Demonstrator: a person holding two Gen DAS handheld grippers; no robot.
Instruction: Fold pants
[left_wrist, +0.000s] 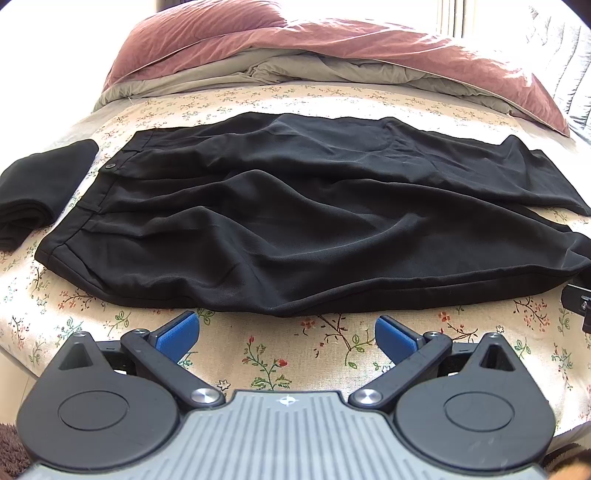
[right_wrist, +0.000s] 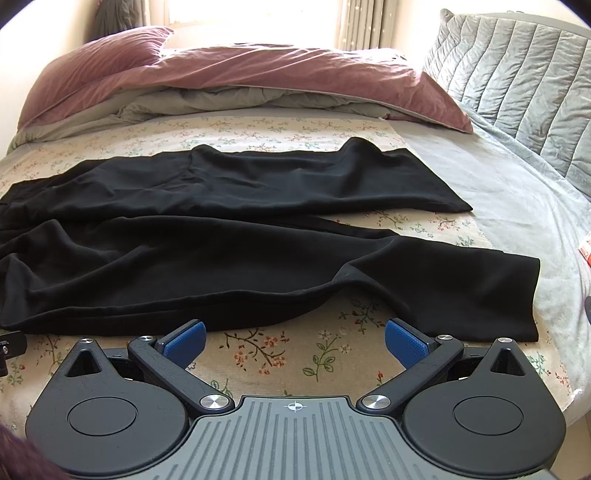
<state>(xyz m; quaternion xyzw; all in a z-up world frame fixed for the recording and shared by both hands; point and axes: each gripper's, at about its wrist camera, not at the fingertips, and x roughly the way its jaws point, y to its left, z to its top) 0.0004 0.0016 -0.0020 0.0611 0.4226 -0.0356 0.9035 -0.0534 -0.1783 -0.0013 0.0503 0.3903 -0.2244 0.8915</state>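
Observation:
Black pants (left_wrist: 295, 206) lie spread flat across the floral bed sheet (left_wrist: 280, 354), waistband to the left, both legs running right. In the right wrist view the pants (right_wrist: 229, 240) show their two leg ends apart, the near leg hem at the right. My left gripper (left_wrist: 287, 328) is open and empty, just short of the pants' near edge by the waist half. My right gripper (right_wrist: 294, 338) is open and empty, just short of the near leg's edge. Blue pads (right_wrist: 404, 341) show on the fingers.
A folded black garment (left_wrist: 40, 184) lies at the left of the pants. A pink duvet (left_wrist: 332, 44) with grey lining is bunched at the back of the bed. A grey quilted headboard (right_wrist: 517, 81) and grey blanket (right_wrist: 517, 206) are at the right.

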